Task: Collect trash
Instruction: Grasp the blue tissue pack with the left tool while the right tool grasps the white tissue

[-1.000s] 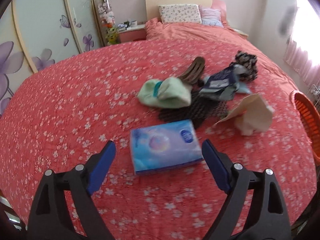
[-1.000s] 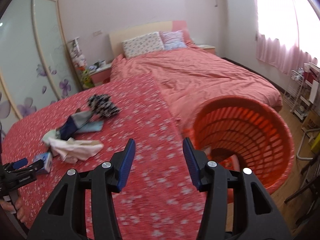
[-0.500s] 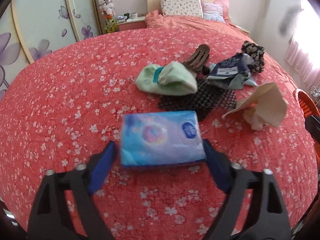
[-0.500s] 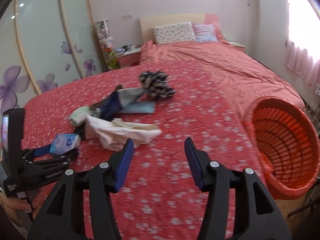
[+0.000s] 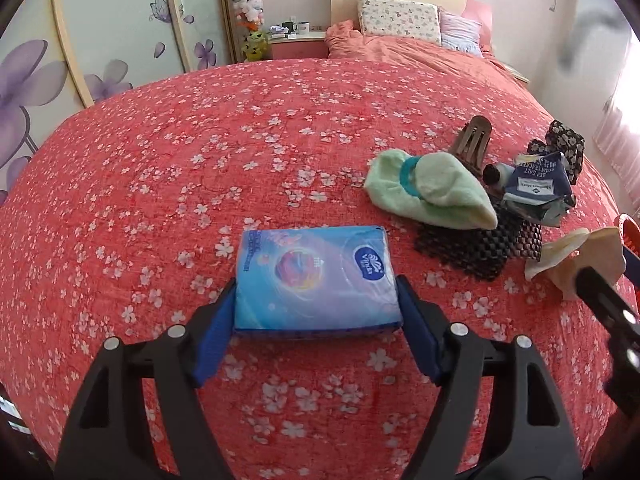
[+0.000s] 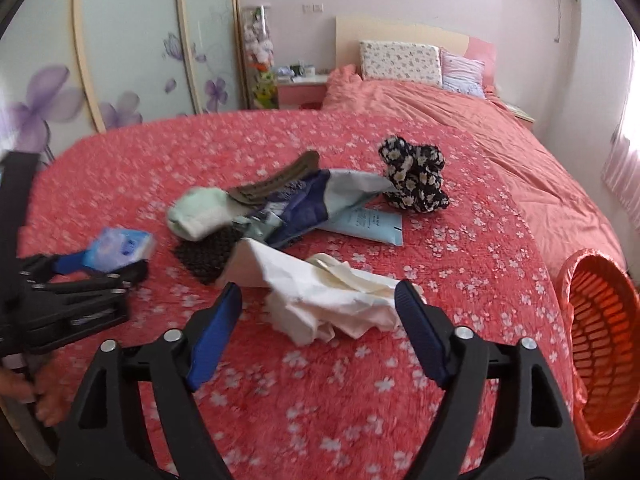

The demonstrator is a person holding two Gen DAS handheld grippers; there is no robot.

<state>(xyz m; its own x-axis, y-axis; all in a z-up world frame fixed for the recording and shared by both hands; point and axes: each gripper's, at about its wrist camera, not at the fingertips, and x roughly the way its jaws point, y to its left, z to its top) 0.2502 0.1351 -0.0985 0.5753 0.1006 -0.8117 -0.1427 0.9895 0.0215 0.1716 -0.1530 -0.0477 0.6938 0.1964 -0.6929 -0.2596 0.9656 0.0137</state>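
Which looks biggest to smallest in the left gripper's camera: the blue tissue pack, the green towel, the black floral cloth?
1. blue tissue pack, though it is nearest the camera
2. green towel
3. black floral cloth, farthest and partly hidden

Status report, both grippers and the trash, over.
Left gripper shut on tissue pack. Right gripper open, crumpled paper between its fingers, not gripped. Orange basket off bed's right edge; nothing in the way.

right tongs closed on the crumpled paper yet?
No. The right tongs stand wide open, their blue pads either side of the crumpled white paper on the red bedspread, not touching it.
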